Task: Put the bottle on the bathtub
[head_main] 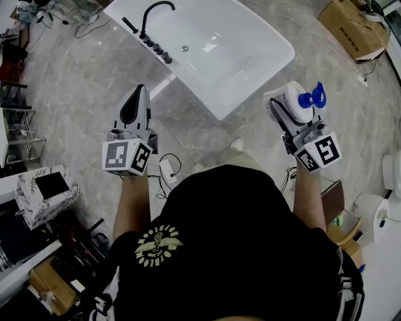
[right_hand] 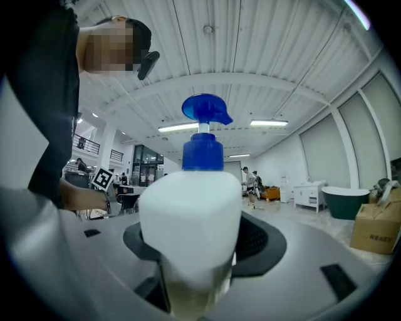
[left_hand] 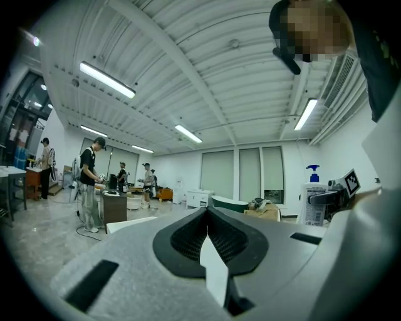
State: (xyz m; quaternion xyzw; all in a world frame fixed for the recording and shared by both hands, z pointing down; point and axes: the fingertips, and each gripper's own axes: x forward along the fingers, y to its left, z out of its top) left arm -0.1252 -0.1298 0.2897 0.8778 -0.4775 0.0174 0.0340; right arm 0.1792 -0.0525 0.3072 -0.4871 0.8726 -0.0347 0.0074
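Note:
A white pump bottle (head_main: 299,104) with a blue pump head sits upright in my right gripper (head_main: 285,113), whose jaws are shut on its body. In the right gripper view the bottle (right_hand: 191,238) fills the middle, its blue pump (right_hand: 204,125) on top. The white bathtub (head_main: 263,63) lies on the floor ahead, between and beyond both grippers, with a black faucet (head_main: 153,12) on its left rim. My left gripper (head_main: 135,103) is held up at the left, jaws pressed together with nothing between them. In the left gripper view the bottle (left_hand: 312,204) shows far right.
A cardboard box (head_main: 351,25) sits at the far right beyond the tub. A marbled box (head_main: 47,191) and shelving stand at the left. A cable and white adapter (head_main: 168,169) lie on the floor by my feet. Several people (left_hand: 88,182) stand in the room's background.

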